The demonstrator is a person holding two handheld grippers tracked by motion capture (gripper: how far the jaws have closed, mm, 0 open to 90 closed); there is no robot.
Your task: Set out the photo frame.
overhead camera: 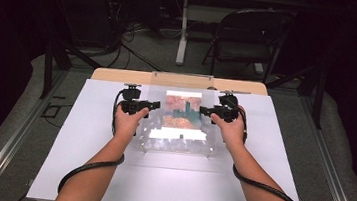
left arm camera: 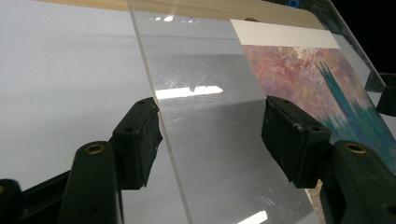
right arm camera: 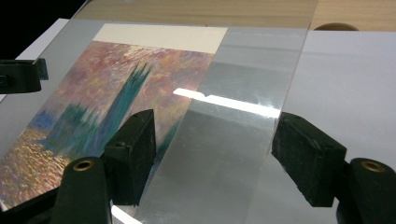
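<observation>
- High view: a clear acrylic sheet (overhead camera: 182, 126) covering a painted print (overhead camera: 182, 110) lies mid-desk (overhead camera: 83, 171).
- Left gripper (overhead camera: 141, 105) and right gripper (overhead camera: 214, 112) flank its side edges; jaws wide, seemingly not pinching.
- Likely next: grip both edges evenly, then lift.
- A folding chair (overhead camera: 248, 37) stands well behind; nothing obstructs.

The painted picture (left arm camera: 327, 93) runs off the right edge in the left gripper view; the clear sheet (right arm camera: 224, 154) is cut off at the bottom in the right gripper view.
</observation>
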